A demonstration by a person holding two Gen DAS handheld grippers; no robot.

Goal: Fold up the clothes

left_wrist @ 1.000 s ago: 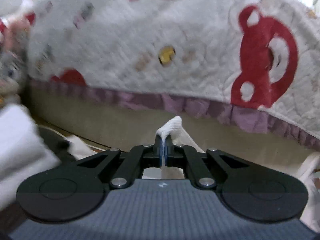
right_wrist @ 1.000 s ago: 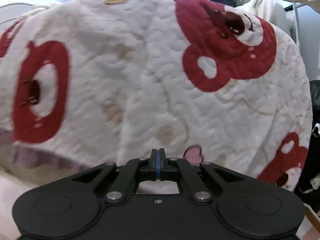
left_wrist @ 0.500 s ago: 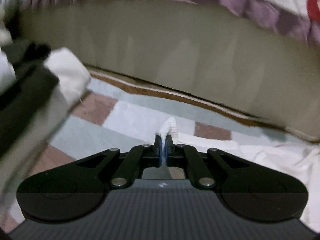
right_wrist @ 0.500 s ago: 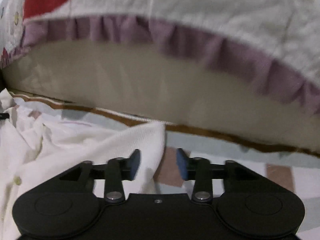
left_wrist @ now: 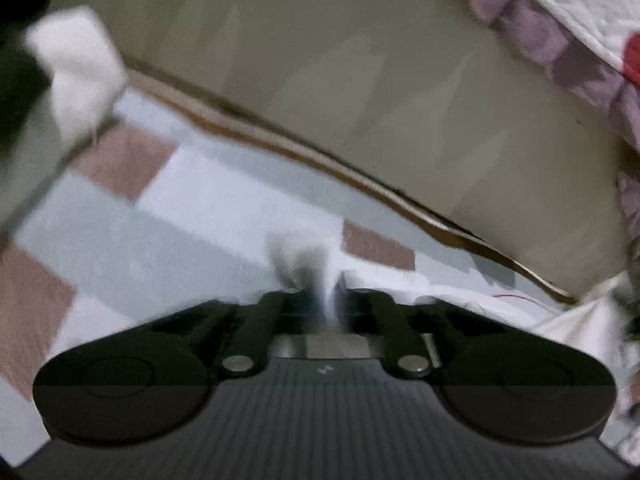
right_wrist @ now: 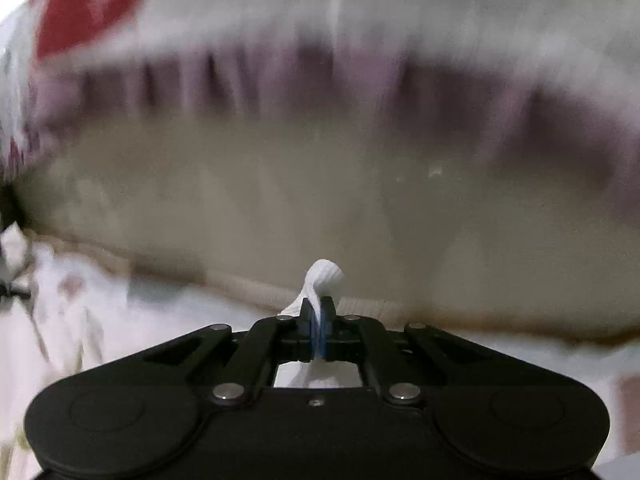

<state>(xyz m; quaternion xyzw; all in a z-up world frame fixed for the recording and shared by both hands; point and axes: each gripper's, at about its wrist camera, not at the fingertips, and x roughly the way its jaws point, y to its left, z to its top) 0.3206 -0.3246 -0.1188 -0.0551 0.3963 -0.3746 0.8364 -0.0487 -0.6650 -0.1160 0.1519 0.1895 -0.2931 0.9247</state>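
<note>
Pinching a white garment (right_wrist: pixel 322 276) low over the checked mat (left_wrist: pixel 192 208), the right gripper (right_wrist: pixel 318 322) is clamped; the left gripper (left_wrist: pixel 316 284) is too blurred to judge. A thin bite may slip.

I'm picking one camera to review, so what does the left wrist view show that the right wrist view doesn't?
Only the left wrist view shows the checked sheet with brown and pale squares. Only the right wrist view shows sharply a tuft of white garment pinched in the shut right gripper. Both show the quilt's purple ruffle and white fabric. The left gripper is too blurred to judge.
</note>
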